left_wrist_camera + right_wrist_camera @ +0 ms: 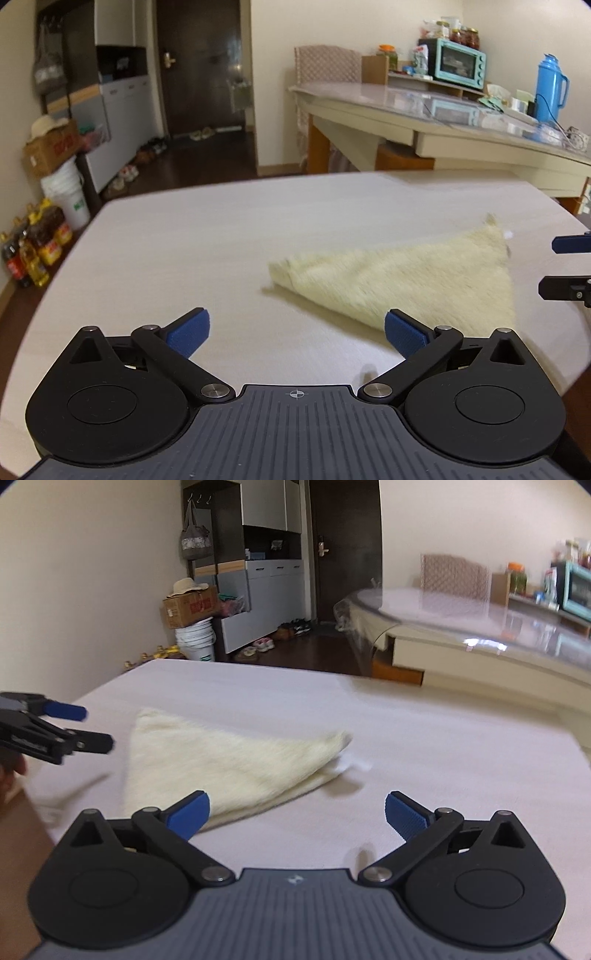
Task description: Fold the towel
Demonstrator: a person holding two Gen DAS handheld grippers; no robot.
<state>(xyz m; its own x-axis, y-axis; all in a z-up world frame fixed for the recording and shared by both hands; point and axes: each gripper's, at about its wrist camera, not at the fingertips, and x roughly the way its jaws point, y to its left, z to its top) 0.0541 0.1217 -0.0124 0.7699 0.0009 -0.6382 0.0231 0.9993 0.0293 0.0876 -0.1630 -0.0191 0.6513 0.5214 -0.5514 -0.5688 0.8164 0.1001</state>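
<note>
cream walls (pixel 92 572), dark door (pixel 199 66), grey cabinets (pixel 273 590), glass-topped counter (pixel 424 99).

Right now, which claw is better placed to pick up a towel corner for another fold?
Probably the left claw: open, its right pad overlaps the towel near corner. The right claw is open too.

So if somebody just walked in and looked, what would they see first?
Probably the fluffy cream towel, folded into a triangle and lying flat in the middle of the pale table. Next, the two black grippers with blue pads: the left gripper and the right gripper, both wide open, empty, near the towel's close edge. Farther back, a bright blue flask and a turquoise little oven stand on the other table.
</note>
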